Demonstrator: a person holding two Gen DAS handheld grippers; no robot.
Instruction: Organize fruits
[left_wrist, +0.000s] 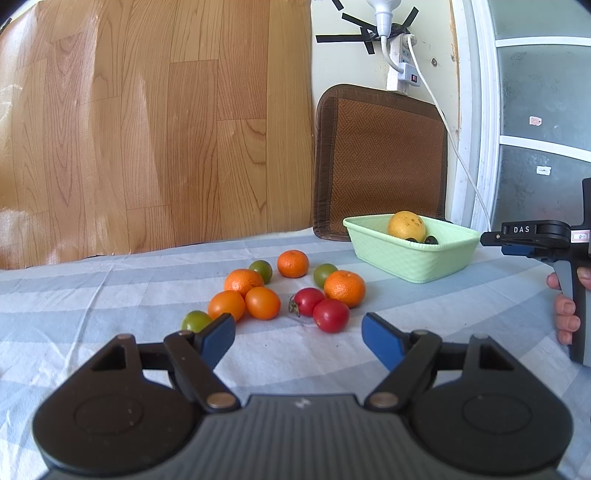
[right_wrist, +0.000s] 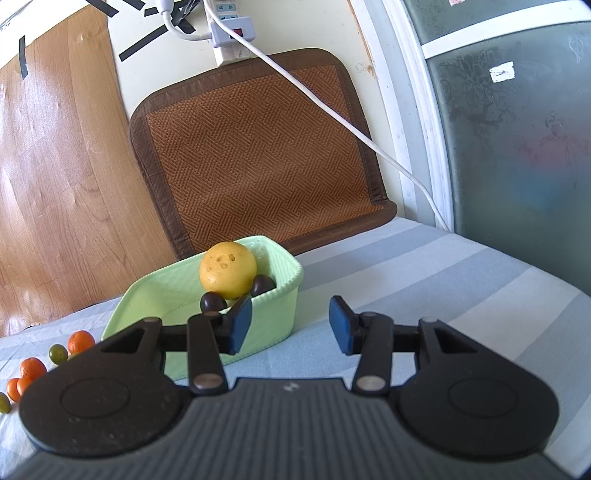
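A pale green basket (left_wrist: 417, 258) sits on the striped cloth and holds a yellow fruit (left_wrist: 406, 225) and two dark fruits (left_wrist: 430, 240). Left of it lies a loose cluster: oranges (left_wrist: 344, 288), orange tomatoes (left_wrist: 262, 302), two red tomatoes (left_wrist: 330, 315) and green fruits (left_wrist: 325, 273). My left gripper (left_wrist: 298, 338) is open and empty just in front of the red tomatoes. My right gripper (right_wrist: 291, 325) is open and empty beside the basket (right_wrist: 266, 325)'s near right corner, with the yellow fruit (right_wrist: 228, 269) ahead; in the left wrist view it shows from the side, past the basket (left_wrist: 491, 240).
A brown woven mat (left_wrist: 380, 158) leans on the wall behind the basket. A white power strip and cable (left_wrist: 402, 62) hang above it. A wood-grain panel (left_wrist: 147, 129) backs the table on the left; a frosted glass door (left_wrist: 543, 129) on the right.
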